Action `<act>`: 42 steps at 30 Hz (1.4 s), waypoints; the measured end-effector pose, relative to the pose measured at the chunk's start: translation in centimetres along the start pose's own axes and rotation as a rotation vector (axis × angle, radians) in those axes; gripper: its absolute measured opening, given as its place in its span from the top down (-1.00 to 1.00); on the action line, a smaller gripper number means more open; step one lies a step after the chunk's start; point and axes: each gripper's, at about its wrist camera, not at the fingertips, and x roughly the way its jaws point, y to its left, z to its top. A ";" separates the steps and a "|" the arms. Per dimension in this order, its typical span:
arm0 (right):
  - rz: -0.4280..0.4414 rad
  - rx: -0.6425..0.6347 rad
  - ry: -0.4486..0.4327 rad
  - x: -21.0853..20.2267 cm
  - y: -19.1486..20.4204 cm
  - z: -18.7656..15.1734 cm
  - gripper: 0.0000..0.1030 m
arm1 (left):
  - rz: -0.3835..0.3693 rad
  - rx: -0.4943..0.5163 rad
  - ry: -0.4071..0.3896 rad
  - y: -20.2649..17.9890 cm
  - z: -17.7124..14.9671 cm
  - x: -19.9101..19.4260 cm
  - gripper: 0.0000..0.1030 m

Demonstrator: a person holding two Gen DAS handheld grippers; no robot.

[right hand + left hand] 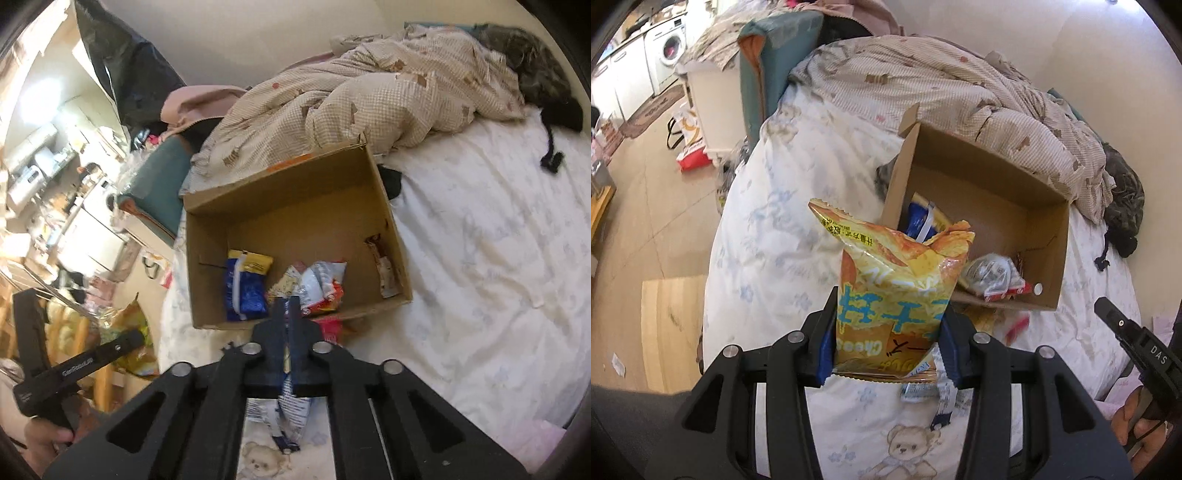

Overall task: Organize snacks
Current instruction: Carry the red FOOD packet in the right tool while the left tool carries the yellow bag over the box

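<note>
The left claw (888, 332) is clamped on a yellow cheese-snack bag (897, 295) — its blue pads (824, 354) press the bag's lower sides, and the puffed bag stands up between the fingers, its crimped top reaching past the tips. Just beyond that top sits the open cardboard box (1049, 258) on the bed (768, 236).

The right claw (287, 317) is closed tight on a thin blue-and-white packet (291, 406), pinched between the fingers; most of the packet hangs below and behind the tips. Directly ahead of this claw lies the box's near wall (210, 321), and inside, just past the tips, are a blue packet (245, 291), a red-and-white pouch (321, 284) and a slim bar (384, 269) off to the right.
</note>
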 end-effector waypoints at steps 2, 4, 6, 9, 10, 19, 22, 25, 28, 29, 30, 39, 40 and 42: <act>0.016 0.038 -0.001 -0.2 -0.8 0.4 1.00 | -0.005 0.012 -0.009 -0.5 0.7 0.0 0.18; 0.007 0.093 -0.008 -0.5 -2.0 0.8 1.00 | -0.007 0.035 -0.023 -1.1 1.3 0.2 0.18; -0.015 0.189 0.010 -0.4 -4.0 0.6 0.87 | -0.009 0.052 -0.036 -1.5 1.4 0.3 0.18; -0.022 0.325 0.104 1.1 -7.2 -0.4 0.59 | -0.010 0.087 -0.063 -1.7 0.8 0.7 0.18; -0.031 0.359 0.137 1.7 -7.9 -1.0 0.13 | -0.003 0.090 -0.063 -1.7 0.6 1.0 0.18; -0.244 0.044 0.437 11.4 -4.3 -5.2 -0.26 | -0.054 0.028 0.013 -1.1 0.3 2.5 0.18; -0.264 -0.042 0.466 13.4 -2.6 -6.0 -0.12 | -0.057 0.030 0.029 -0.9 0.1 2.6 0.18; -0.276 -0.061 0.450 14.2 -2.1 -6.0 0.17 | -0.062 0.015 0.044 -0.5 0.0 2.6 0.18; -0.272 -0.045 0.450 14.0 -2.3 -5.9 0.31 | -0.062 0.012 0.047 -0.3 -0.1 2.6 0.18; -0.271 -0.041 0.443 13.5 -2.3 -5.8 0.33 | -0.058 0.013 0.045 -0.3 -0.1 2.5 0.18; -0.262 -0.030 0.437 13.0 -2.6 -5.5 0.34 | -0.057 0.013 0.045 -0.3 -0.1 2.5 0.18; -0.153 -0.022 0.152 2.5 -0.8 -1.2 0.35 | -0.066 0.063 -0.003 -1.9 0.4 1.7 0.18; -0.135 -0.026 0.114 1.5 -0.6 -0.4 0.35 | -0.068 0.070 -0.009 -2.3 0.9 1.6 0.18; -0.124 -0.032 0.051 0.2 -0.2 1.3 0.35 | -0.067 0.075 -0.016 -2.7 1.8 1.4 0.18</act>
